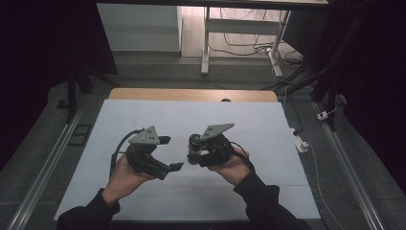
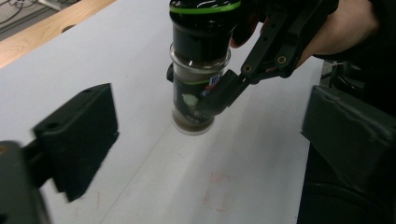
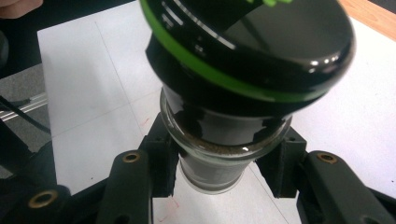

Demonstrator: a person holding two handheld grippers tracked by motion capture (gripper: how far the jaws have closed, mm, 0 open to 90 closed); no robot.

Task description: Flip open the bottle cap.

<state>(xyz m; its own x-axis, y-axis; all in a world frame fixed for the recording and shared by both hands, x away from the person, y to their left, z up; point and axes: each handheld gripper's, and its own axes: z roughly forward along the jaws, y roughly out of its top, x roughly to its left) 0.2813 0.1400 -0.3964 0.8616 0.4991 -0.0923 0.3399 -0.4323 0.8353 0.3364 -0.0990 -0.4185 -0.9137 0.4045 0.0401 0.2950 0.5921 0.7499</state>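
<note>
While your right gripper (image 3: 219, 172) clamps the spice jar (image 2: 198, 70) upright above the table (image 1: 268, 124)

Your left gripper (image 2: 205, 140) waits just beside it, jaws wide apart and holding nothing.

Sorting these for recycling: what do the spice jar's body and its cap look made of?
Spice jar body: likely clear glass, glossy, with a thick rim and brown powder showing through. Cap: seemingly black glossy plastic with a green band, reflecting sharp highlights. The right gripper clamps the body.

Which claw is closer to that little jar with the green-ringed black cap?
The right claw: its jaws are clamped on the jar, holding it above the white table. The left claw is open beside it, apart from the jar, nothing between its jaws.
</note>
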